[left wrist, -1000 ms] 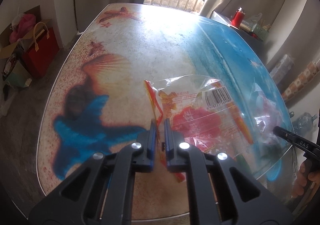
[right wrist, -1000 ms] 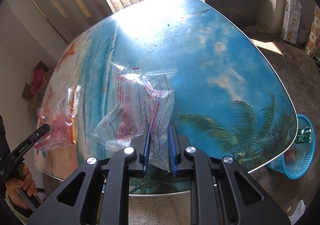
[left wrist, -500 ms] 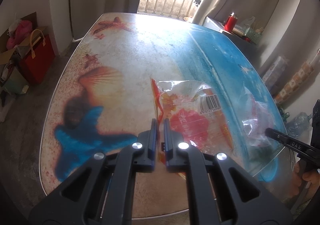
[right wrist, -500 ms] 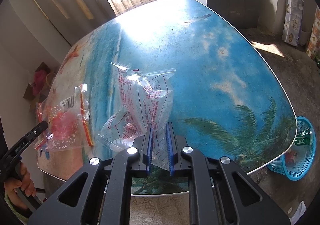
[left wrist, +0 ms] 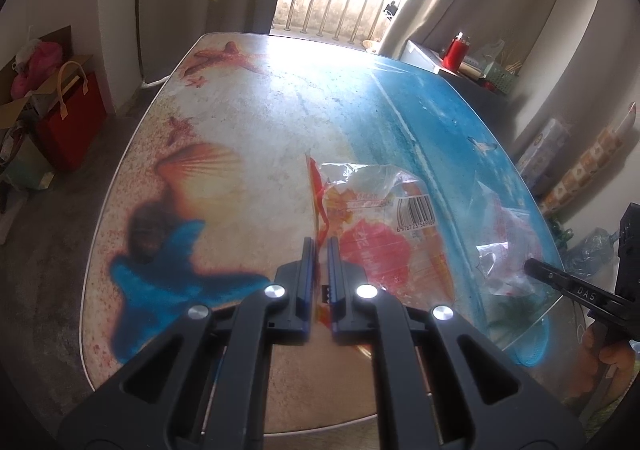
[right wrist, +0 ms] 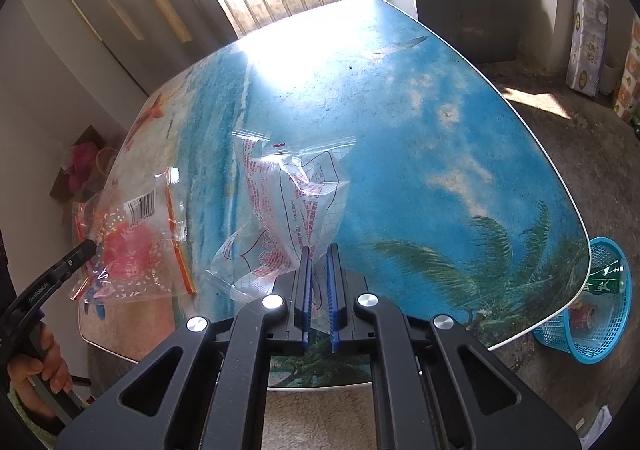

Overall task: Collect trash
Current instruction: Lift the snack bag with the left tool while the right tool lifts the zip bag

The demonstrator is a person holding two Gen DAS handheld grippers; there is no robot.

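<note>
My left gripper (left wrist: pixel 321 246) is shut on a clear snack bag with red and orange print and a barcode (left wrist: pixel 384 226), held above the beach-print table (left wrist: pixel 240 129). This bag also shows in the right wrist view (right wrist: pixel 132 238), with the left gripper's fingers (right wrist: pixel 82 252) on it. My right gripper (right wrist: pixel 319 254) is shut on a clear plastic bag with red lettering (right wrist: pixel 288 209), lifted over the table. That bag also shows at the right of the left wrist view (left wrist: pixel 508 254), held by the right gripper's fingers (left wrist: pixel 536 272).
A blue mesh waste basket (right wrist: pixel 596 310) with cans inside stands on the floor by the table's right corner. A red tote bag (left wrist: pixel 72 121) and boxes stand at the left wall. A grey cabinet (right wrist: pixel 460 17) with a red flask stands at the back right.
Both grippers have risen and pulled back a little with their bags. The snack bag has swung closer to the clear bag.
</note>
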